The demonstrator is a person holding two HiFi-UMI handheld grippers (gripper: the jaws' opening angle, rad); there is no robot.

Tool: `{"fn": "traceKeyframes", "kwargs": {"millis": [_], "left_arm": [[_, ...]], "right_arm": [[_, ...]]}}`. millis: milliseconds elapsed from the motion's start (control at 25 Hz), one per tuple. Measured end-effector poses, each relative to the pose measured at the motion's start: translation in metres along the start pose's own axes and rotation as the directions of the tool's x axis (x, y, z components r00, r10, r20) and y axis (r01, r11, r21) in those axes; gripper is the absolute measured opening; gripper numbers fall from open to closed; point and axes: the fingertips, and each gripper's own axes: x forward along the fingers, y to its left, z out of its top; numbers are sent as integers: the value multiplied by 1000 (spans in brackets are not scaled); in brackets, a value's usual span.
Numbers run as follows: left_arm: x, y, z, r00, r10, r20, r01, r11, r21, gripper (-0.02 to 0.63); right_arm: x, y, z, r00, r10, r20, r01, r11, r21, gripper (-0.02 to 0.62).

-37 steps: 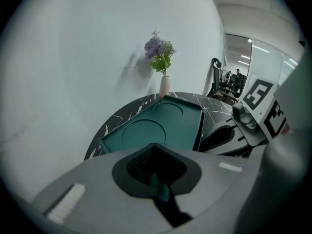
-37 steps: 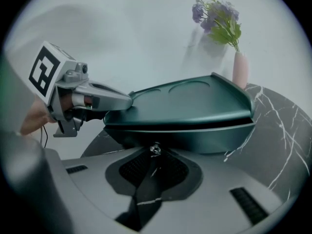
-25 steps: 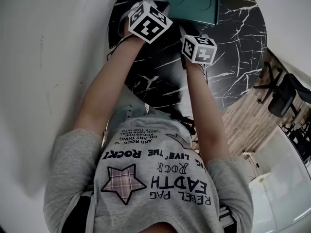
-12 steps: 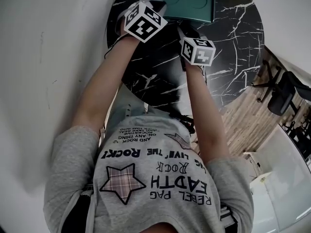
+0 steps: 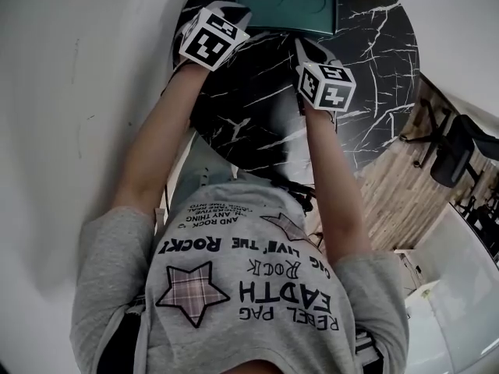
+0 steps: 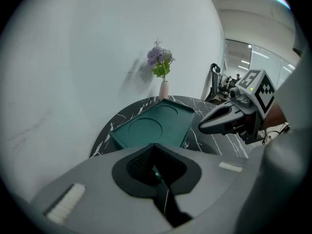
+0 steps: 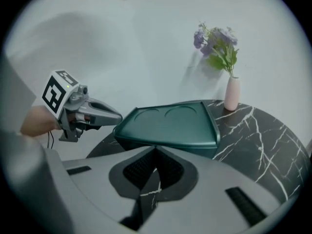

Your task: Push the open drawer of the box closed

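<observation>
A dark green box (image 5: 285, 5) with two round recesses in its lid stands at the far side of the round black marble table (image 5: 374, 68). Its near face looks flush in the right gripper view (image 7: 168, 130); no drawer shows sticking out. My left gripper (image 5: 236, 12) hovers at the box's near left corner, shut and holding nothing. My right gripper (image 5: 301, 47) hangs a little in front of the near face, apart from it, also shut and empty. Each gripper appears in the other's view: the right gripper (image 6: 214, 123), the left gripper (image 7: 109, 115).
A pink vase with purple flowers (image 7: 232, 94) stands on the table beyond the box's right end, close to the white wall. Office chairs (image 5: 456, 150) stand on the wooden floor to the right. The table edge runs just below my forearms.
My left gripper has slid left, from the box's near face to its left corner. The right gripper has drawn back slightly toward me.
</observation>
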Motion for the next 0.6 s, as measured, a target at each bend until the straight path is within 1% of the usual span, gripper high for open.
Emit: {"fn": "traceKeyframes", "kwargs": {"millis": [120, 200, 400, 600], "left_arm": [[-18, 1, -2, 1000, 14, -4, -14, 1000, 14, 8], [-31, 4, 0, 999, 32, 8, -32, 999, 16, 8], [-69, 6, 16, 994, 78, 81, -77, 997, -20, 8], [-109, -2, 36, 982, 108, 158, -103, 994, -40, 8]], "right_arm": [[-11, 1, 13, 1000, 2, 27, -2, 1000, -17, 14], [-20, 0, 22, 999, 0, 46, 1, 1000, -31, 12], [-49, -2, 46, 994, -8, 110, 13, 999, -41, 12], [-84, 8, 69, 986, -3, 170, 15, 998, -66, 12]]}}
